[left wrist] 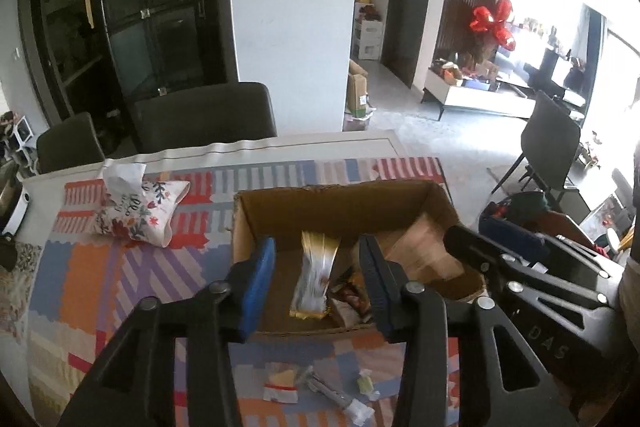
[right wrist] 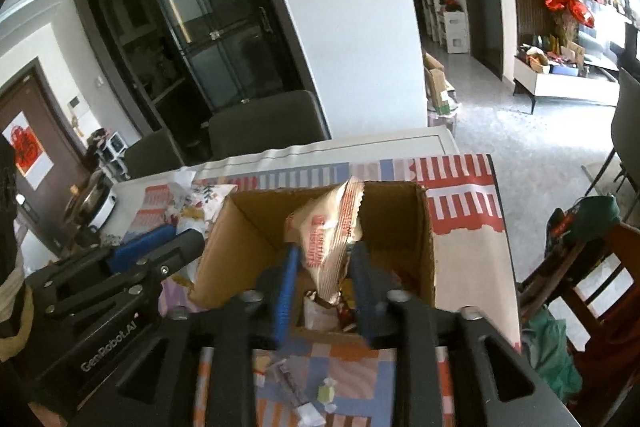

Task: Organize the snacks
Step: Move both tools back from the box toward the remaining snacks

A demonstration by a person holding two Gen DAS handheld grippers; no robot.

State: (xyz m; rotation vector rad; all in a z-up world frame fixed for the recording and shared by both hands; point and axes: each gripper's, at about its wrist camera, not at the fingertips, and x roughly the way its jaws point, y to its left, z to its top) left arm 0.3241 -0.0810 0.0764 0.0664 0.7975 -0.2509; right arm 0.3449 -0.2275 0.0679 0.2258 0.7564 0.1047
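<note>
Nearest us, our left gripper [left wrist: 316, 283] and right gripper [right wrist: 325, 287] stand with jaws apart over the cardboard box [left wrist: 280, 205], pinching nothing. We judge both packets are dropping in: the gold packet [left wrist: 314, 277] and the biscuit packet [right wrist: 334, 247] look loose. Small sweets [left wrist: 304, 387] wait on the tablecloth [left wrist: 96, 267]. The box's bottom is partly hidden.

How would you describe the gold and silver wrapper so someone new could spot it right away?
Find the open cardboard box on the patterned tablecloth. Inside it, on the floor of the box toward its left side, lies the long shiny wrapper. Its reflective gold and silver foil sets it apart from the darker, crumpled packets beside it.
</note>
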